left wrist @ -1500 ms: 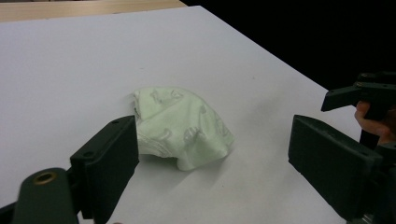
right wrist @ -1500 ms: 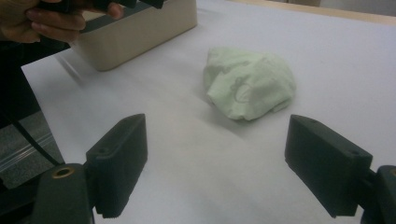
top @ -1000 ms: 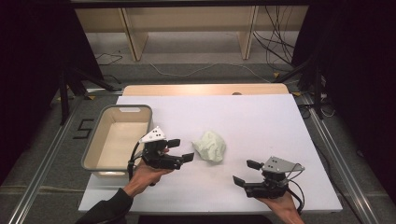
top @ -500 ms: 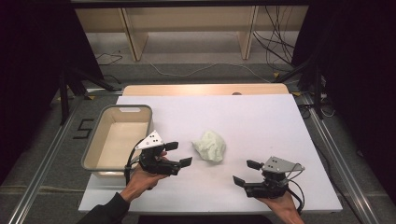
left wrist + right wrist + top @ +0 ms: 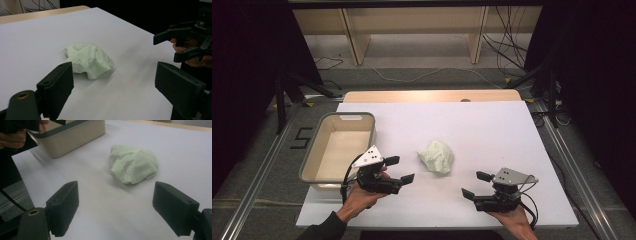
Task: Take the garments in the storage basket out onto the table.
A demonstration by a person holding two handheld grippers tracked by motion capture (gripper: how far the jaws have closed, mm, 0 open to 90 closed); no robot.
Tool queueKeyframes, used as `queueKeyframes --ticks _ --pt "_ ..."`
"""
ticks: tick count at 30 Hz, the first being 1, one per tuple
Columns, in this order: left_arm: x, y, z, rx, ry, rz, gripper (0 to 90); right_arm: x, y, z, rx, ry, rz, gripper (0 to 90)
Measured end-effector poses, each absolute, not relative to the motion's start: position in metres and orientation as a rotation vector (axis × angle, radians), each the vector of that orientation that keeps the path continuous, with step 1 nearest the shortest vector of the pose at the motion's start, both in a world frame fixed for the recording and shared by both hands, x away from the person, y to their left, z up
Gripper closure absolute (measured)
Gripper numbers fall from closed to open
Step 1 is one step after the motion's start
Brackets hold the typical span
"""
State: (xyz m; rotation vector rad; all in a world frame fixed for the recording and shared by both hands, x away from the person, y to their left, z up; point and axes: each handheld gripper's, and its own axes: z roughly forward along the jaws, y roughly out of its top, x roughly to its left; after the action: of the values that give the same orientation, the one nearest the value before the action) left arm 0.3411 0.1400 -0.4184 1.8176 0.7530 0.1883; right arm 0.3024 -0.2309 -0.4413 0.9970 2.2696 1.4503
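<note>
1. Since a second ago, left gripper (image 5: pixel 400 169) has drawn slightly back from the cloth toward the person's side; right gripper (image 5: pixel 476 184) unmoved.
2. Left gripper: jaws wide, nothing between them, pointing toward the cloth, held low over the worktop (image 5: pixel 492 125) just beside the bin.
3. Right gripper: jaws wide, empty, aimed at the cloth from the near right of the worktop.
4. Cloth (image 5: pixel 437 156): pale green, crumpled in a loose heap, lying on the white worktop between the two grippers, apart from both.
5. Bin (image 5: pixel 312 162): beige, grey-rimmed, rectangular, at the worktop's left edge, well apart from the cloth; visible interior bare.
</note>
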Motion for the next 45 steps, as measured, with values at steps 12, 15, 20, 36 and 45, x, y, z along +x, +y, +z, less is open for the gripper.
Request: queueKeyframes --ticks 12,15,20,36,45 --pt "0.336 0.146 -0.423 1.835 0.771 0.184 14.1 0.302 -0.231 -0.441 0.998 2.269 1.450 21.9" --pt "0.334 0.149 -0.425 1.842 0.782 0.187 12.8 0.302 -0.231 -0.442 1.000 2.269 1.449 21.9" --pt "0.330 0.151 -0.426 1.854 0.797 0.210 8.7 0.302 -0.231 -0.442 1.003 2.271 1.445 21.8" --pt "0.323 0.152 -0.429 1.873 0.788 0.253 1.9 0.303 -0.231 -0.443 1.007 2.274 1.446 21.6" --pt "0.324 0.153 -0.427 1.847 0.784 0.241 1.9 0.303 -0.231 -0.443 1.006 2.275 1.442 21.6"
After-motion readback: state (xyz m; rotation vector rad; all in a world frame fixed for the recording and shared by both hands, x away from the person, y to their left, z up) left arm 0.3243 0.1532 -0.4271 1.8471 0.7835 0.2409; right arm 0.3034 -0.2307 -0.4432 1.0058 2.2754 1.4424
